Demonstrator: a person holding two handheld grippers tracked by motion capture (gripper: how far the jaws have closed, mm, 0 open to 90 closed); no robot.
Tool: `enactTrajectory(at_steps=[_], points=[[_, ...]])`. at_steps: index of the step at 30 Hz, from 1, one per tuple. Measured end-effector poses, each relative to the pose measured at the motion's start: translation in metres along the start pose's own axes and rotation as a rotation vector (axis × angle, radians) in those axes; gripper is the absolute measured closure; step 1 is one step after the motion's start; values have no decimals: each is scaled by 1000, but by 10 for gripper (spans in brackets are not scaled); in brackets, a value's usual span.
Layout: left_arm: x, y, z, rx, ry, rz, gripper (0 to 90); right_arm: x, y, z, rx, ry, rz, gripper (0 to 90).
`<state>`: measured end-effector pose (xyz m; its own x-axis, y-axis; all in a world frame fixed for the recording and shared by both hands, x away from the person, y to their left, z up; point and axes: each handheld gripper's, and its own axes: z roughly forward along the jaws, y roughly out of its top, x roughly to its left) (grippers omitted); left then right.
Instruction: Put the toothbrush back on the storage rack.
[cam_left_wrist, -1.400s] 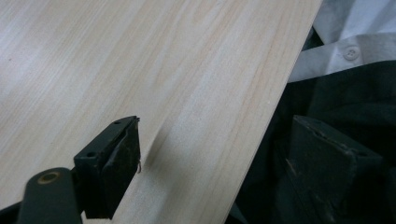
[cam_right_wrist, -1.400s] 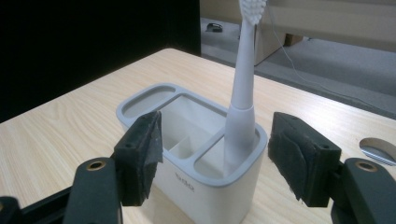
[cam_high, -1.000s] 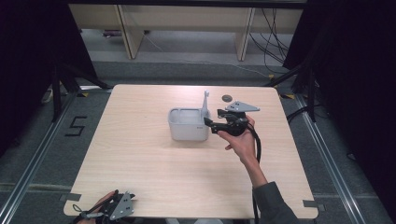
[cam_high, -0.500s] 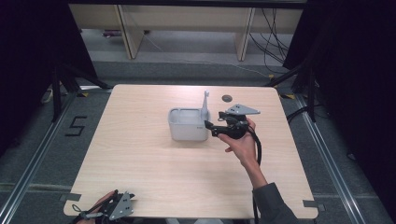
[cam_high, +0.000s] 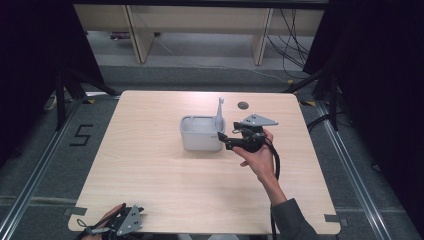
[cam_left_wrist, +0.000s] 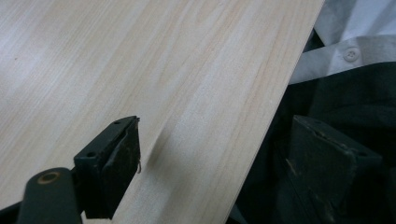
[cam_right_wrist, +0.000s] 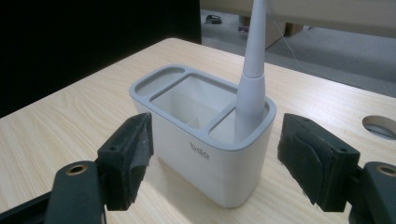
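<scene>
Right tongs sit spread wide just beside the right-hand end of the white caddy, with nothing pinched; their jaws have just been opening, and the caddy's end stands ahead of the gap without the pads touching it. Left tongs rest at the near-left corner of the surface, also spread and holding nothing, well apart from the caddy.

From the high view, the caddy reads as a small rounded box near the middle of the surface, with a round hole in the wood behind it. Up close, the right gripper view adds what that view cannot: a grey rim, 3 compartments, small lettering on the near wall, and a pale tapered handle standing nearly upright in the compartment closest to the tongs. The left gripper view shows bare wood grain, the surface's edge running between the 2 black pads, and a white buttoned garment beyond that edge.
</scene>
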<state>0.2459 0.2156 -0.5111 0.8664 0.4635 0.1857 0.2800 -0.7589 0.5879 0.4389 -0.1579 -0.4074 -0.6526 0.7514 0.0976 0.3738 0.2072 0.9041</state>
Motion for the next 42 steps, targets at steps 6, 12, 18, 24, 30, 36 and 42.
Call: enactTrajectory(at_steps=[6,12,18,24,30,36,42], points=[[0,0,0,4,5,15,168,2,-4,-2,5,11,-11,261],[0,0,0,5,11,17,168,8,-9,-2,16,27,-29,256],[0,0,0,5,6,15,168,15,-13,-3,45,28,-48,252],[0,0,0,5,6,15,168,22,-17,-6,59,36,-46,243],[-1,0,0,7,3,13,168,27,-27,-6,71,48,-50,229],[0,0,0,7,-7,15,168,34,-37,-5,94,73,-52,222],[0,0,0,6,6,13,168,39,-45,-8,129,71,-34,218]])
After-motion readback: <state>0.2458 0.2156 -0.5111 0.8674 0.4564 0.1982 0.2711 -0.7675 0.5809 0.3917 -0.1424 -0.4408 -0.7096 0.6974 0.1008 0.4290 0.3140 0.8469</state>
